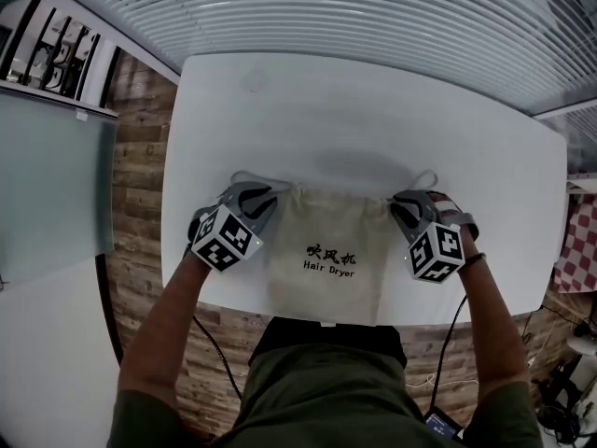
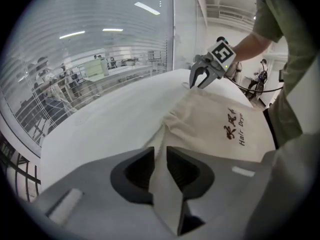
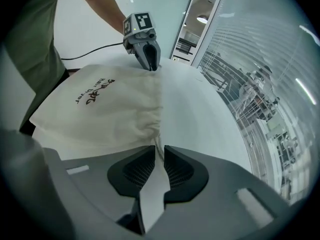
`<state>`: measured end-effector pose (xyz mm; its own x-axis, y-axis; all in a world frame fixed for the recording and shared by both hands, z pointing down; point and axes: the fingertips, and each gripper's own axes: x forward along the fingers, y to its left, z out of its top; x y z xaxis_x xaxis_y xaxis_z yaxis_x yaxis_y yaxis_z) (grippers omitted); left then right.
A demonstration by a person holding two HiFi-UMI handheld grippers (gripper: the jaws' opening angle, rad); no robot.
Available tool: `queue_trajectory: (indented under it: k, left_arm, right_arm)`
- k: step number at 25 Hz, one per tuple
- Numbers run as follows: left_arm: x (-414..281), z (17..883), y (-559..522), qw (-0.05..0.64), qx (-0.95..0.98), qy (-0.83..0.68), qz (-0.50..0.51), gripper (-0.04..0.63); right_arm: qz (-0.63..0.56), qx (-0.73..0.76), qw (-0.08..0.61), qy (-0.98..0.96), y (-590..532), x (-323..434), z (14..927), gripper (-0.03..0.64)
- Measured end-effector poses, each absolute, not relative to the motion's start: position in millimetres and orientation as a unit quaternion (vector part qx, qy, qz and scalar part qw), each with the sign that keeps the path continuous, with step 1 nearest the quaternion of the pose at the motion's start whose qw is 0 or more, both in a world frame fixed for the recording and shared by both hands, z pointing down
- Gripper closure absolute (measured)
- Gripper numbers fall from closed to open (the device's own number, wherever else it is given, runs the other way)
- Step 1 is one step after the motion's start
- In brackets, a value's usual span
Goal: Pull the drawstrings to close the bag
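A cream drawstring bag [image 1: 326, 250] printed "Hair Dryer" lies flat on the white table [image 1: 354, 110], near its front edge. Its gathered mouth faces away from me. My left gripper [image 1: 269, 197] is at the bag's top left corner, shut on the drawstring there; a pale strip of it runs between the jaws [image 2: 160, 156]. My right gripper [image 1: 399, 203] is shut on the drawstring at the top right corner [image 3: 159, 156]. Short cord loops [image 1: 241, 175] [image 1: 426, 175] lie on the table just beyond each gripper. Each gripper view shows the other gripper [image 2: 202, 79] [image 3: 150, 61] across the bag [image 2: 220, 124] [image 3: 100, 104].
The far half of the table is bare white surface. A glass partition [image 1: 47, 185] stands to the left and slatted blinds [image 1: 373, 7] lie beyond the table. Cables [image 1: 215, 343] hang below the front edge over the wooden floor. A checkered cloth [image 1: 574, 241] is at right.
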<state>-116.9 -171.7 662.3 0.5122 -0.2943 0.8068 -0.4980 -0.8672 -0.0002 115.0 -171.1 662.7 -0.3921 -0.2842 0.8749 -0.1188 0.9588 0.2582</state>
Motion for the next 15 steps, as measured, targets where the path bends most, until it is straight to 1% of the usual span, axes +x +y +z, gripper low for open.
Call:
queue_trajectory:
  k: [5, 6, 7, 10, 12, 15]
  left_arm:
    - [-120, 664, -175, 0.133, 0.865, -0.224, 0.429, 0.549]
    - [-121, 664, -177, 0.135, 0.863, -0.224, 0.433, 0.549]
    - [-122, 664, -178, 0.134, 0.86, -0.222, 0.439, 0.548]
    - [-120, 664, -178, 0.113, 0.852, -0.205, 0.468, 0.549]
    - [-120, 665, -175, 0.09, 0.847, -0.193, 0.488, 0.571]
    - [-120, 667, -172, 0.063, 0.84, -0.181, 0.508, 0.577]
  right_arm:
    - [-0.073, 0.122, 0.539, -0.83, -172, 117, 667, 0.563]
    - [-0.07, 0.124, 0.538, -0.831, -172, 117, 667, 0.584]
    - [-0.066, 0.126, 0.537, -0.832, -171, 118, 668, 0.592]
    - [-0.054, 0.135, 0.532, -0.834, -170, 118, 666, 0.595]
    - [-0.052, 0.141, 0.529, -0.835, -170, 117, 662, 0.597]
    - [-0.051, 0.151, 0.525, -0.836, -169, 116, 657, 0.597]
